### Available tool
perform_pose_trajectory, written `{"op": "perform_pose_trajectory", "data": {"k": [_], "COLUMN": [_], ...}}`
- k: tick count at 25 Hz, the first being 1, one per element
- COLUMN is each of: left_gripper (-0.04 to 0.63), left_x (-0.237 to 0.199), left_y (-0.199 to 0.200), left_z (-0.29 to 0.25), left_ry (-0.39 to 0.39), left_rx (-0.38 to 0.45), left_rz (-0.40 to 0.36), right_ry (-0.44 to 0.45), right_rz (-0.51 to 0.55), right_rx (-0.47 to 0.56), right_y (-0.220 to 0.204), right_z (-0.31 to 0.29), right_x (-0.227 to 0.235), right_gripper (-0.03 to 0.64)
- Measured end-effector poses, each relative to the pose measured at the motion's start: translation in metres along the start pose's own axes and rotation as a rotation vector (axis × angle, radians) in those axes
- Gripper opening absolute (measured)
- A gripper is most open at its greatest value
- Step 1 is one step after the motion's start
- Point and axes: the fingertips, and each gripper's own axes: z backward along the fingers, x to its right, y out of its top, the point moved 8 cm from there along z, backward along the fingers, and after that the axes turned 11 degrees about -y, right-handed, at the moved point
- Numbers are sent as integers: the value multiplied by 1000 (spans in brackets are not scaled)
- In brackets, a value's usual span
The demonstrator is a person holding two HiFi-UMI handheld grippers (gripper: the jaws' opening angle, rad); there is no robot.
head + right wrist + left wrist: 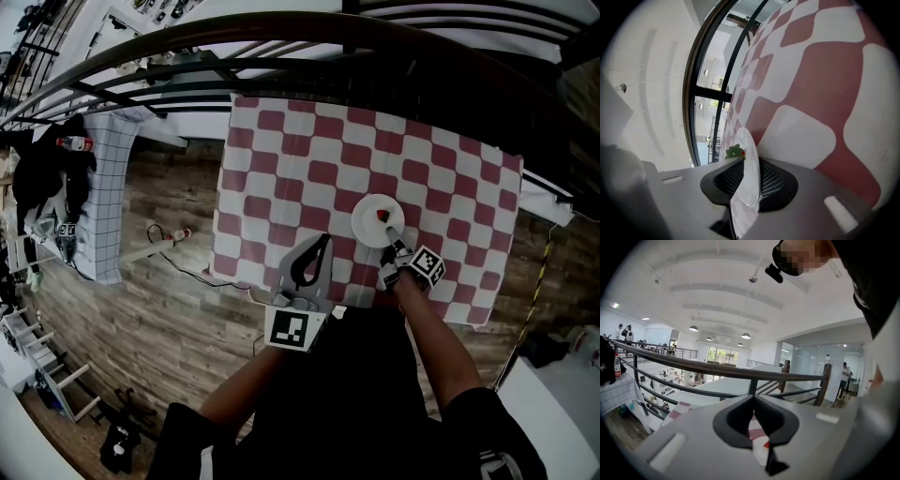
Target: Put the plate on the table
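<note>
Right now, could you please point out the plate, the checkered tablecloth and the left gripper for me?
plate [366,225], head view, bare white surface left of centre.
checkered tablecloth [300,178], head view, bare cloth beyond the left gripper.
left gripper [324,240], head view, its jaw tips.

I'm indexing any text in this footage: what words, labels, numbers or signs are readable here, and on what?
No text can be read here.
Marker cubes: black-and-white square patterns, no letters.
Bottle label, far left: too small to read.
Plate: no words show.

Head view looks steeply down at the checkered table [309,141]; right gripper view skims it close.
</note>
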Motion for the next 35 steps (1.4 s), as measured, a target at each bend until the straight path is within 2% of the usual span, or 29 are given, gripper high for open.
{"op": "perform_pose_trajectory", "data": {"k": [4, 11, 19, 27, 32, 35], "left_gripper": [9, 9, 9, 9, 9, 9], "left_x": [1, 7, 14, 26, 36, 44], "left_y": [-1, -3, -3, -8, -8, -6], "left_z": [7, 20, 37, 59, 69, 72], "left_ry": [-1, -9, -26, -65, -98, -129], "left_rx": [2, 12, 21, 45, 69, 87], "left_rz": [-5, -10, -16, -17, -13, -20], "right_ry": [-10, -87, -121, -48, 28, 45], "right_rz": [13, 164, 245, 358, 347, 344], "right_rx": [-4, -2, 42, 119, 183, 235], "right_y": [1, -4, -15, -35, -53, -63], "right_z": [4, 13, 35, 83, 115, 137], "right_x": [-3, -2, 3, -20, -44, -57], "right_gripper": [123, 137, 166, 104, 72, 14]}}
